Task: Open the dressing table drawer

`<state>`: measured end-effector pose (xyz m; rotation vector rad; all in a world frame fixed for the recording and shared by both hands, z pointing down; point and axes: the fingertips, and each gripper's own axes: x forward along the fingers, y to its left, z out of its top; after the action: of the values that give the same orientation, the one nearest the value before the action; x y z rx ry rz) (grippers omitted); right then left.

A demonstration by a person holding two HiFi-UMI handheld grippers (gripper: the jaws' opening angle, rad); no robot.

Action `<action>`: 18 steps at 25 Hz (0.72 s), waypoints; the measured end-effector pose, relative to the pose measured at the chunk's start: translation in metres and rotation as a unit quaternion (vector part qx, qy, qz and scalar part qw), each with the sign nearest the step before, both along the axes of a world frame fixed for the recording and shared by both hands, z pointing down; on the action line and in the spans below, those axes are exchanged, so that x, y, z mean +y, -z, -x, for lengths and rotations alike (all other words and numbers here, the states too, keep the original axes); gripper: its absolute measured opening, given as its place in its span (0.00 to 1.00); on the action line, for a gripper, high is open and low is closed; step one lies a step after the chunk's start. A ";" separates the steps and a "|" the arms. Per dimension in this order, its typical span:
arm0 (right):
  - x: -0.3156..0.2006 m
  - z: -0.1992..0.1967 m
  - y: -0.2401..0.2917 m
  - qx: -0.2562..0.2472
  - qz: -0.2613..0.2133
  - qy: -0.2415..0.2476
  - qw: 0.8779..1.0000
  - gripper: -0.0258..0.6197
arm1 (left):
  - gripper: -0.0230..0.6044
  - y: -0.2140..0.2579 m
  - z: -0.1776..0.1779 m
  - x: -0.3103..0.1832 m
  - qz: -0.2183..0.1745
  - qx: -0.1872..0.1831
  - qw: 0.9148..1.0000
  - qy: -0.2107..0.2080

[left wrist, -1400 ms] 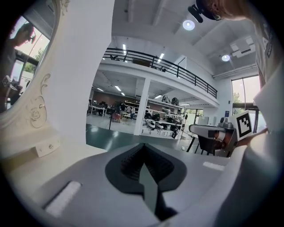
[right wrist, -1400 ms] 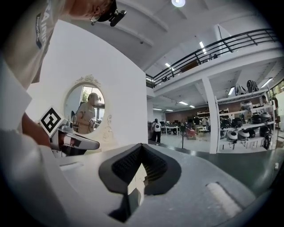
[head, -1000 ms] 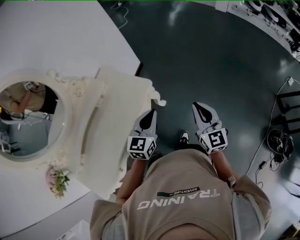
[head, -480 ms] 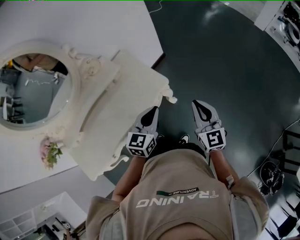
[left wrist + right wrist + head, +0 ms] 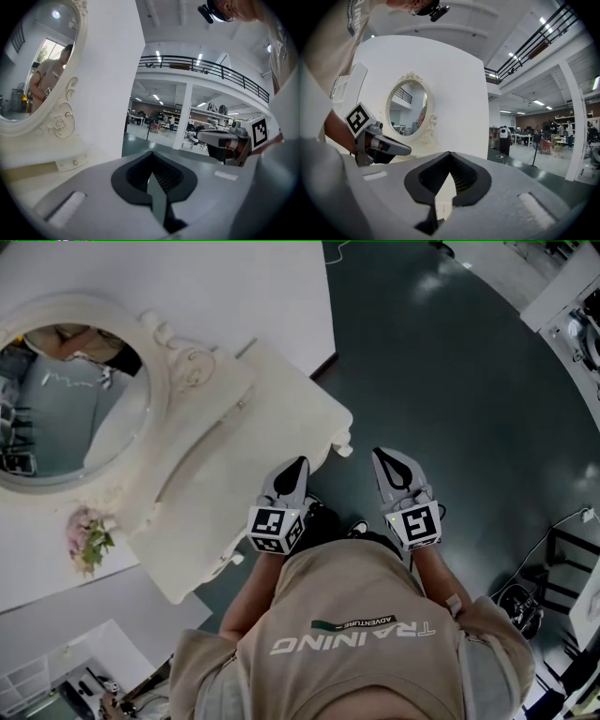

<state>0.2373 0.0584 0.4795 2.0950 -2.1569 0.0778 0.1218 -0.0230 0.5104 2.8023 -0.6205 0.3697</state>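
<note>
The white dressing table (image 5: 272, 427) stands at the left of the head view, and its oval mirror (image 5: 66, 399) leans against a white wall. Only its top shows there; the front is hidden from above. My left gripper (image 5: 292, 470) is shut and empty, just off the table's front corner. Over the dark floor to its right, my right gripper (image 5: 389, 463) is also shut and empty. In the left gripper view the shut jaws (image 5: 151, 157) point past the mirror (image 5: 37, 61), with a small knobbed drawer (image 5: 72, 163) below it. The right gripper (image 5: 449, 157) looks toward the mirror (image 5: 407, 108) and the left gripper (image 5: 379, 144).
A bunch of pink flowers (image 5: 86, 538) lies at the table's left end. The person's shoes (image 5: 323, 517) stand on the dark green floor (image 5: 450, 362). Cables and equipment (image 5: 520, 601) sit at the right, and white shelving (image 5: 28, 681) at the bottom left.
The view has swung, so the table and mirror now lie higher and more to the right. Both grippers have moved along together and stay shut.
</note>
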 end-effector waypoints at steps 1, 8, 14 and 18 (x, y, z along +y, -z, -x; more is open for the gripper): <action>-0.007 0.003 0.001 -0.003 0.003 0.006 1.000 0.04 | 0.07 0.004 0.000 -0.008 -0.004 0.004 1.000 0.003; -0.072 0.042 0.010 -0.003 0.010 0.057 0.998 0.04 | 0.07 0.026 0.028 -0.066 -0.013 0.033 0.999 0.038; -0.127 0.073 0.017 -0.001 0.008 0.090 0.996 0.04 | 0.07 0.028 0.074 -0.105 -0.011 0.039 0.996 0.078; -0.160 0.100 0.020 0.000 0.008 0.114 0.993 0.04 | 0.07 0.025 0.108 -0.129 -0.019 0.042 0.993 0.108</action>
<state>0.1371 -0.1011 0.4595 1.8253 -2.3690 0.0713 0.0139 -0.1517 0.4852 2.7335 -0.9094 0.1979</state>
